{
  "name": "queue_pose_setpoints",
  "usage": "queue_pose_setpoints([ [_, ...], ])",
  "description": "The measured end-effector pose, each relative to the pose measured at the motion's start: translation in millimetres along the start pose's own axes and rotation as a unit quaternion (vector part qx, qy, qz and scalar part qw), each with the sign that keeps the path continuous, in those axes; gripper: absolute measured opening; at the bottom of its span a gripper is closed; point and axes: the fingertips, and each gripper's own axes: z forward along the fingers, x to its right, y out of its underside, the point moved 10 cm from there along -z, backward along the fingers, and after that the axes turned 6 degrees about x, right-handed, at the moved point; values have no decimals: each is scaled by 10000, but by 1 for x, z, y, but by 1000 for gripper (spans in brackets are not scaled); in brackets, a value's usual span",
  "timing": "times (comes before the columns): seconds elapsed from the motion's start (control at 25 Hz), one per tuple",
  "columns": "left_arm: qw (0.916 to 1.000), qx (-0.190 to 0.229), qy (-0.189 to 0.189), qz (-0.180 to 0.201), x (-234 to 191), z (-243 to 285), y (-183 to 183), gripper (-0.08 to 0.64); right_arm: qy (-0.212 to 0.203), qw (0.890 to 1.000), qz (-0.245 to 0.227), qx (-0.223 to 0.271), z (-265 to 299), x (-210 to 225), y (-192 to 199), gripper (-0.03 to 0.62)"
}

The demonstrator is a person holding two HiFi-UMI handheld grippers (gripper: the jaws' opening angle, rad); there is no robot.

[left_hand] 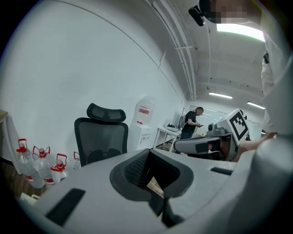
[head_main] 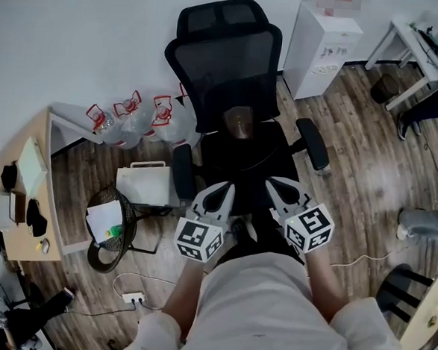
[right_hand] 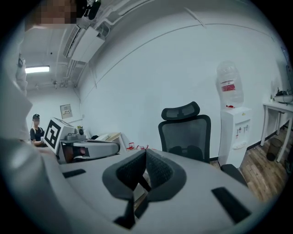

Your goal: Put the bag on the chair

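Left gripper and right gripper clamp black bag before chair.

We get even, cool indoor light. Long white ceiling light strips flare at the left gripper view's top right. Both gripper views bow toward black corners, with the nearest foreground soft. The head view is sharp; the black mesh office chair loses its seat in shadow, and the brown wood-plank floor shows a pale sheen.
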Motion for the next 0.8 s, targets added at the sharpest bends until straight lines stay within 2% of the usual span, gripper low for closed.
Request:
queue_pose_setpoints([
  [0.36, 9999, 141, -30, 17, 8, -16, -14, 5, -89, 9996, -140, 239, -13, -18, -15, 5],
  [0.8, 9999, 145, -37, -70, 8, -13, -16, 5, -133, 9995, -201, 213, -12, -19, -19, 5],
])
